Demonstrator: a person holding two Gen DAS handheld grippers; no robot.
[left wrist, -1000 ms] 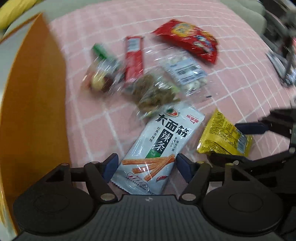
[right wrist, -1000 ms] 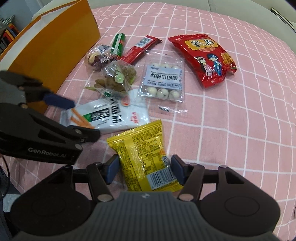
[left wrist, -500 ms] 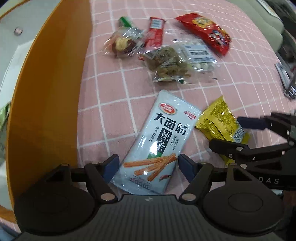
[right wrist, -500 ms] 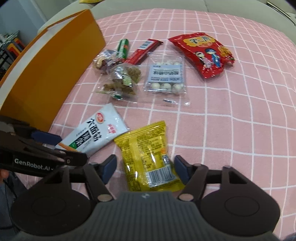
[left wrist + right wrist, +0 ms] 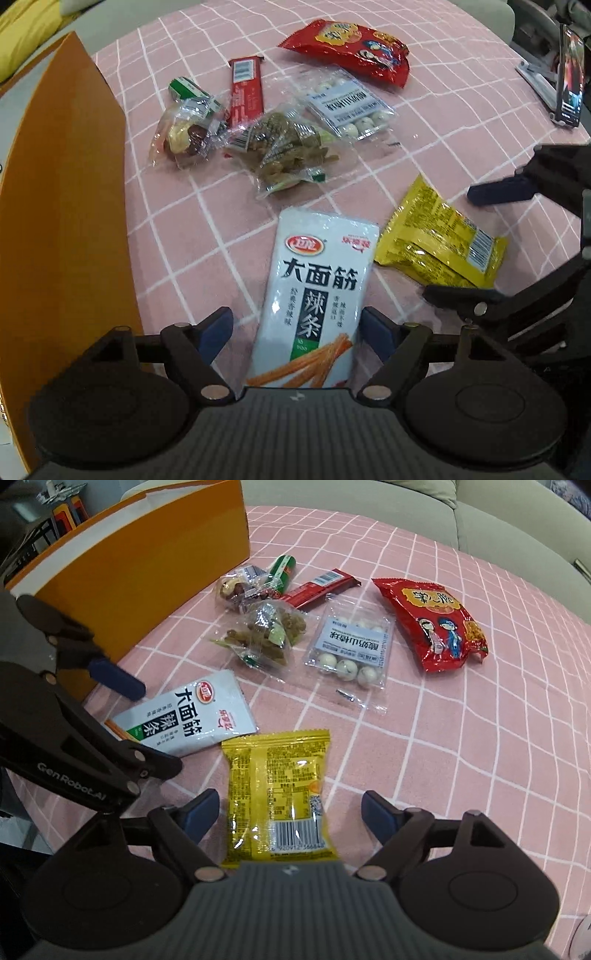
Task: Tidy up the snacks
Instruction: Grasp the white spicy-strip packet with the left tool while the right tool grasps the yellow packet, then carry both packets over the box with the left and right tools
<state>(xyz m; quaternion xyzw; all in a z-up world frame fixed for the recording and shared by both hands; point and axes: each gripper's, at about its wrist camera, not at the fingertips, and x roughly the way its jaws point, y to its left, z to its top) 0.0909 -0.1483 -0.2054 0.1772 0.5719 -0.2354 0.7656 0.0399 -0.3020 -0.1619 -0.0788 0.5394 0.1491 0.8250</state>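
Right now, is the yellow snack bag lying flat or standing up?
Lying flat. The yellow snack bag rests back side up on the pink checked cloth, barcode showing, between the open fingers of the right gripper, which do not touch it.

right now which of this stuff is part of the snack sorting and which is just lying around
Part of the job:
- white spicy-strip packet
- yellow packet
- red chip bag
- clear pack of white balls
- red bar
- two clear bags of nuts and dried fruit
- orange box

Just lying about:
- phone on a stand
- pink checked cloth

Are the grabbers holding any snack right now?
No. Left gripper straddles the white spicy-strip packet, right gripper the yellow packet; both just opened, pads clear.
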